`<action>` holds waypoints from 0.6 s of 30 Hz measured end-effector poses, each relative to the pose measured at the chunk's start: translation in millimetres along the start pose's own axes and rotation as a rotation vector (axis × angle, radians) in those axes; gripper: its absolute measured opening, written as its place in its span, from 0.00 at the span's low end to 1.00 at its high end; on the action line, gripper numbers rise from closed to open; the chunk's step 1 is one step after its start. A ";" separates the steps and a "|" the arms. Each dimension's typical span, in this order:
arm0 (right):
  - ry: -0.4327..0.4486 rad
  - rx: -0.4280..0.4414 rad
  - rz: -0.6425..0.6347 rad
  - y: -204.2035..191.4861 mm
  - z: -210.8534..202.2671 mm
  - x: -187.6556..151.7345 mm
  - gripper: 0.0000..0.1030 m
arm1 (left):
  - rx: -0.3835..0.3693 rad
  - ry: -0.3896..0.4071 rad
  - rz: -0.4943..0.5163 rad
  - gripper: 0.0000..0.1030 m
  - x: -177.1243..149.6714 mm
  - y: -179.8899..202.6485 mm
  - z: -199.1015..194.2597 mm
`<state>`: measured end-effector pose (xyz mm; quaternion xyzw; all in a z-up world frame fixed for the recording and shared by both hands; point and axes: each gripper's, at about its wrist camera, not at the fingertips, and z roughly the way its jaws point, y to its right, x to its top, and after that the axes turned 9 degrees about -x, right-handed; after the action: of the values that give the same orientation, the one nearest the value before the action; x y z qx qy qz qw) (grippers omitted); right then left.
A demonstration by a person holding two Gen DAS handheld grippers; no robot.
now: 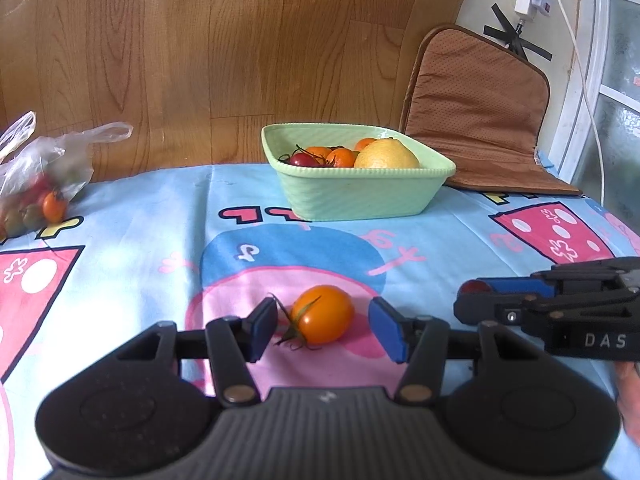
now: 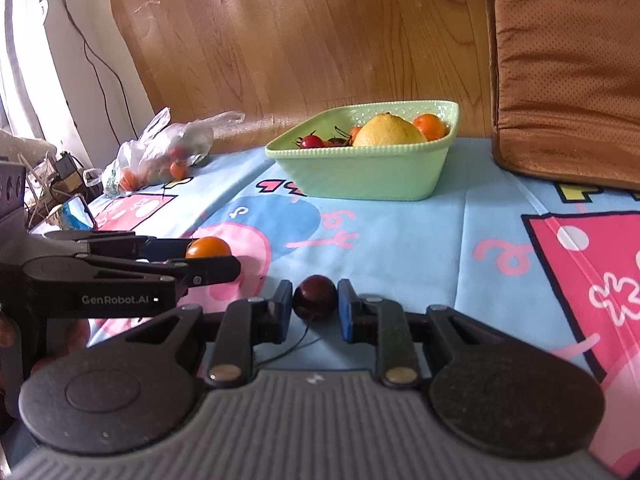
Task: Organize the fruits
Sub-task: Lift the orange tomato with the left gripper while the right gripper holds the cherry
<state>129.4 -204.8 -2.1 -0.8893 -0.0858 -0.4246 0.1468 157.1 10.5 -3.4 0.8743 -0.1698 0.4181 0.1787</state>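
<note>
Left gripper (image 1: 324,326) jaws apart, straddling orange tomato (image 1: 322,313) on desk (image 2: 460,240). Right gripper (image 2: 314,309) jaws nearing dark cherry tomato (image 2: 314,298), contact unclear. Squeezing gently advised; then carrying to green bowl (image 1: 360,196).

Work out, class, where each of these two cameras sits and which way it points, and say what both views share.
Left wrist: on the left gripper, looking forward over its open fingers at the orange tomato; the right gripper enters from the right.
Right wrist: on the right gripper, looking along its fingers at a dark red fruit; the left gripper crosses from the left.
Shared: green bowl, plastic bag, brown cushion, cartoon tablecloth.
</note>
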 end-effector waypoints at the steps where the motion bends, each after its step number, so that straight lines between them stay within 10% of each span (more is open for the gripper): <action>1: 0.001 0.001 -0.005 -0.5 -0.2 -0.2 0.27 | 0.001 0.001 0.000 0.50 0.0 0.0 -0.3; 18: 0.000 0.004 -0.013 -1.4 0.0 -0.7 0.28 | -0.001 0.005 0.017 0.48 1.7 2.0 -1.0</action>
<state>128.6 -203.5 -2.3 -0.8883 -0.0925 -0.4256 0.1459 156.5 8.9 -1.2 0.8717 -0.1769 0.4217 0.1762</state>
